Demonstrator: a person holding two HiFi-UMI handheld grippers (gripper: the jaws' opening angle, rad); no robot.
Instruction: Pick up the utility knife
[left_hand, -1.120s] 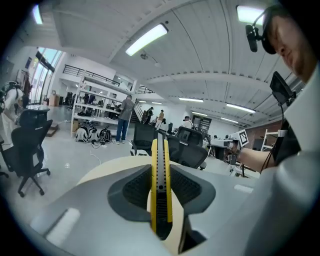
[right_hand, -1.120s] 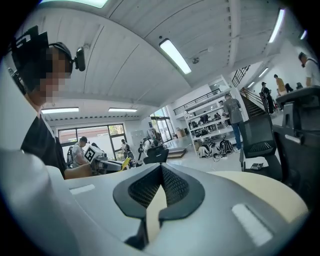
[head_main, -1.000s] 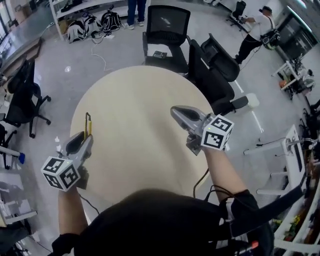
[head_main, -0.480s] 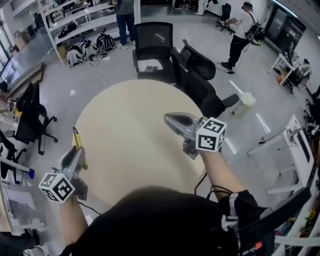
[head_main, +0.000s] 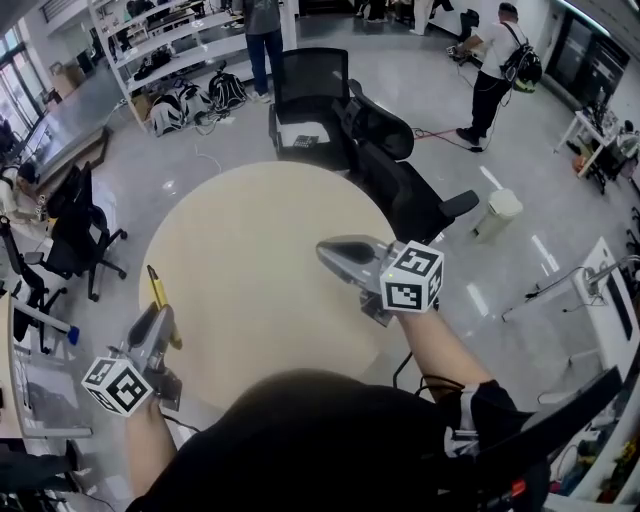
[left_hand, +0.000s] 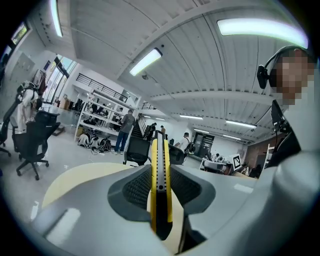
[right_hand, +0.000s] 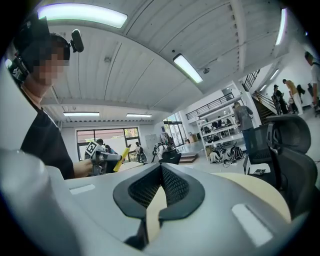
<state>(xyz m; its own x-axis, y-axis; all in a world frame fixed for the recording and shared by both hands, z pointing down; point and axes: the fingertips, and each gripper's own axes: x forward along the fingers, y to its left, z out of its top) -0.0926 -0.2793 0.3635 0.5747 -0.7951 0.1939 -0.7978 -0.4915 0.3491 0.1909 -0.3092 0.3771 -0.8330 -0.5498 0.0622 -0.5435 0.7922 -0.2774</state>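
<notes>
Yellow knife (left_hand: 160, 175) sits clamped in the left claw (head_main: 158, 318) by the counter (head_main: 260, 230) edge (right claw (right_hand: 160, 170) clenched, empty); any slackening could drop it.

One round table (head_main: 262, 225); one yellow utility knife (head_main: 157, 288); two grippers, the left gripper (head_main: 158, 316) and the right gripper (head_main: 326, 249), with one marker cube (head_main: 411, 278) apiece; three black office chairs (head_main: 312, 85) by the table's far edge; two people (head_main: 495, 55) standing on the floor beyond.
</notes>
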